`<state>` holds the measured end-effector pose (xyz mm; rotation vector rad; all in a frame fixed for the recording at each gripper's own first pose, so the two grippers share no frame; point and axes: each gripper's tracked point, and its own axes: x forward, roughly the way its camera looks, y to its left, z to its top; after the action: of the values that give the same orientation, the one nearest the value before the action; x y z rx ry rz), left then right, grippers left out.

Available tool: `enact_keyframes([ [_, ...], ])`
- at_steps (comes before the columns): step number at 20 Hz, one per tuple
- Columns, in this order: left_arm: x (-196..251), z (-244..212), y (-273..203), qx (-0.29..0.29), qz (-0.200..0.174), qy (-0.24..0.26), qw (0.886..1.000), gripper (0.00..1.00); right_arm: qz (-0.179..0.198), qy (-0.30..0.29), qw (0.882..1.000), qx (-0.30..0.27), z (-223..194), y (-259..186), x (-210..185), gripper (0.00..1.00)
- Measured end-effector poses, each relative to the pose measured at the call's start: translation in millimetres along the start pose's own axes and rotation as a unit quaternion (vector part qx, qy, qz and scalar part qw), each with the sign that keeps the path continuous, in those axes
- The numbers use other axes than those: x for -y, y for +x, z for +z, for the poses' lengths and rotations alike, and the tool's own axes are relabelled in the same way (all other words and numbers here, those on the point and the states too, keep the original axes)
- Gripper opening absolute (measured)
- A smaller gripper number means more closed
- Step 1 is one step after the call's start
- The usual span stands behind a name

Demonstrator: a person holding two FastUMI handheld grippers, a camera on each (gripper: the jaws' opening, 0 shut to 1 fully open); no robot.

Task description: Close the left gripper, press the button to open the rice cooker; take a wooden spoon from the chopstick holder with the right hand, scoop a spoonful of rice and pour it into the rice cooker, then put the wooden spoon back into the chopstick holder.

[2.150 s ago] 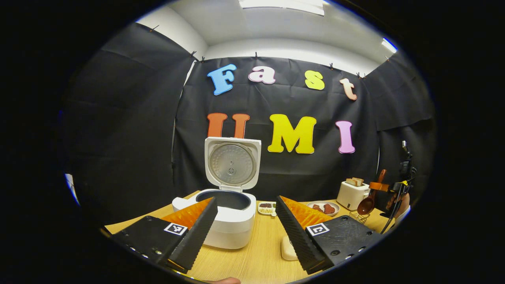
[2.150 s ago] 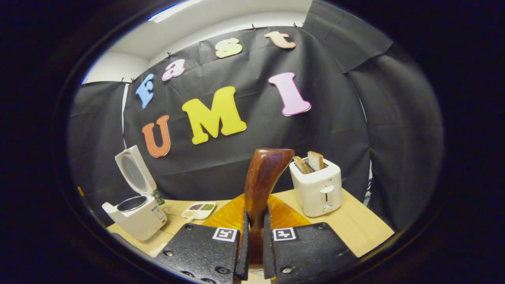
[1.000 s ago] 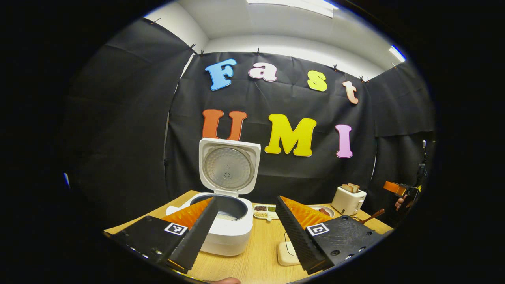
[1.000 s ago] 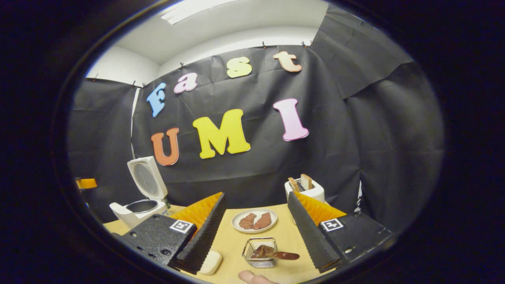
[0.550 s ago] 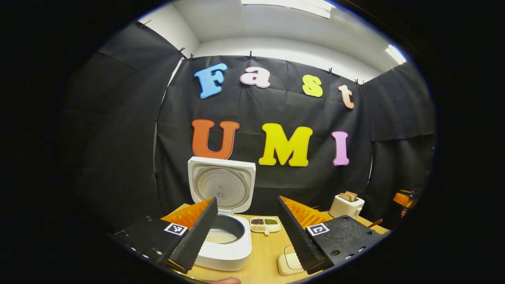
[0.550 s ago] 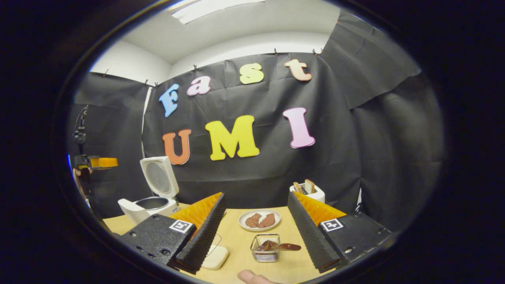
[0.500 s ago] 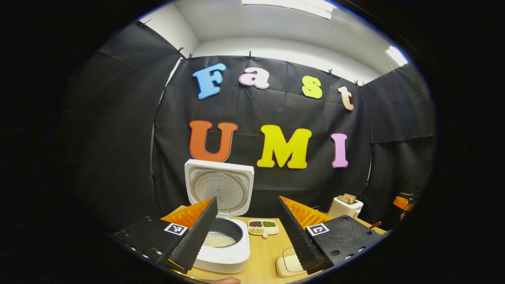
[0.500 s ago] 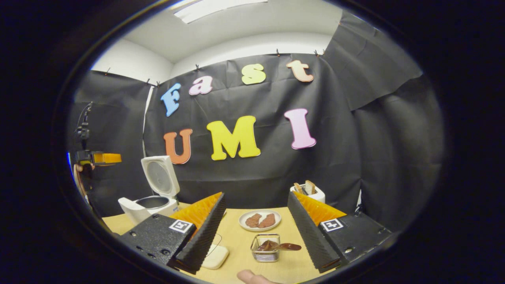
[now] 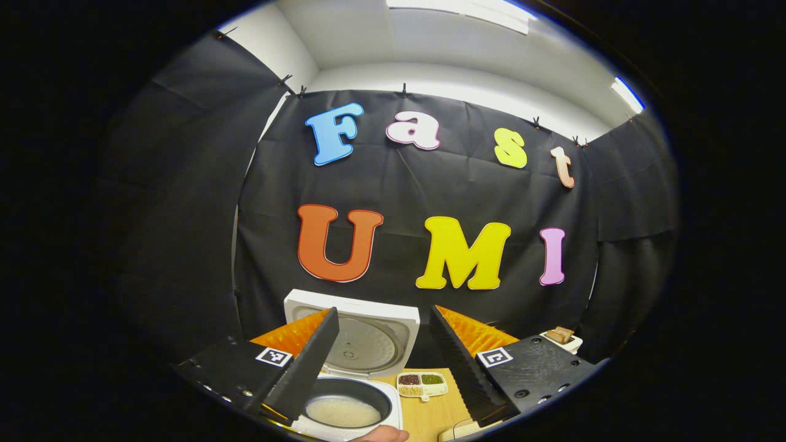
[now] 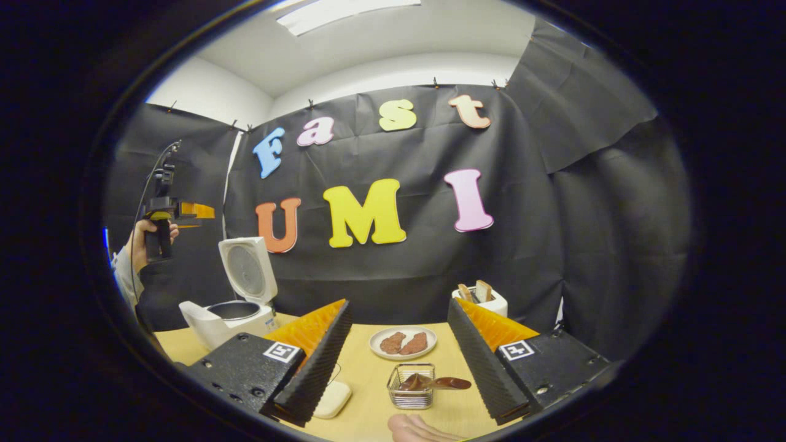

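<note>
Lifted left gripper [image 9: 384, 362] higher above rice cooker [image 9: 344, 408] than before. Spoon [image 10: 433, 382] back in holder [image 10: 410, 388]; both jaws apart. Best withdrawn clear, disturbing nothing.

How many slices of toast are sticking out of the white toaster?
2. Both brown toast slices stand side by side in the white toaster's top slots at the table's far right: one on the left, one on the right.
</note>
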<state>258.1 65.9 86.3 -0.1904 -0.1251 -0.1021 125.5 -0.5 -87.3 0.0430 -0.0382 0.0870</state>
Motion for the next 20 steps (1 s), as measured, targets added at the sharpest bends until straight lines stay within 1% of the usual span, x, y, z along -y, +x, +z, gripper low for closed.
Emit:
enact_keyframes([
  [2,-9,2,20,0.007,-0.006,-0.013,1.000,0.94,0.001,0.007,1.000,-0.007,-9,6,0,1.00],
  [3,-17,4,30,0.015,0.002,-0.015,1.000,0.94,0.007,0.011,1.000,-0.008,-12,9,-2,1.00],
  [4,-24,6,40,0.026,0.011,-0.014,1.000,0.94,0.014,0.016,1.000,-0.008,-15,12,-3,0.96],
  [5,-30,9,48,0.039,0.021,-0.009,0.999,0.94,0.017,0.020,1.000,-0.009,-18,15,-3,0.96],
  [9,-43,10,85,0.072,0.043,0.039,0.996,0.94,0.040,0.025,0.999,-0.019,-33,23,-12,0.96],
  [10,-40,9,93,0.078,0.038,0.051,0.995,0.94,0.046,0.023,0.998,-0.020,-34,24,-17,1.00],
  [11,-37,10,102,0.083,0.036,0.071,0.993,0.94,0.048,0.019,0.998,-0.020,-35,25,-19,0.96],
  [12,-39,11,113,0.086,0.038,0.092,0.991,0.94,0.050,0.012,0.998,-0.021,-37,25,-20,1.00],
  [13,-37,7,123,0.077,0.035,0.110,0.990,0.94,0.046,0.002,0.999,-0.020,-38,26,-20,1.00],
  [14,-36,3,132,0.072,0.031,0.117,0.990,0.94,0.046,-0.010,0.999,-0.017,-38,25,-21,1.00],
  [16,-42,-7,148,0.056,0.032,0.108,0.992,0.94,0.036,-0.030,0.999,-0.012,-39,25,-21,1.00],
  [17,-49,-13,156,0.049,0.038,0.097,0.993,0.95,0.035,-0.036,0.999,-0.009,-39,24,-23,1.00],
  [19,-63,-33,169,0.019,0.049,0.088,0.995,0.95,0.049,-0.039,0.998,-0.005,-41,25,-34,1.00],
  [20,-69,-42,172,0.005,0.052,0.094,0.994,0.95,0.052,-0.038,0.998,-0.009,-43,26,-37,0.96],
])
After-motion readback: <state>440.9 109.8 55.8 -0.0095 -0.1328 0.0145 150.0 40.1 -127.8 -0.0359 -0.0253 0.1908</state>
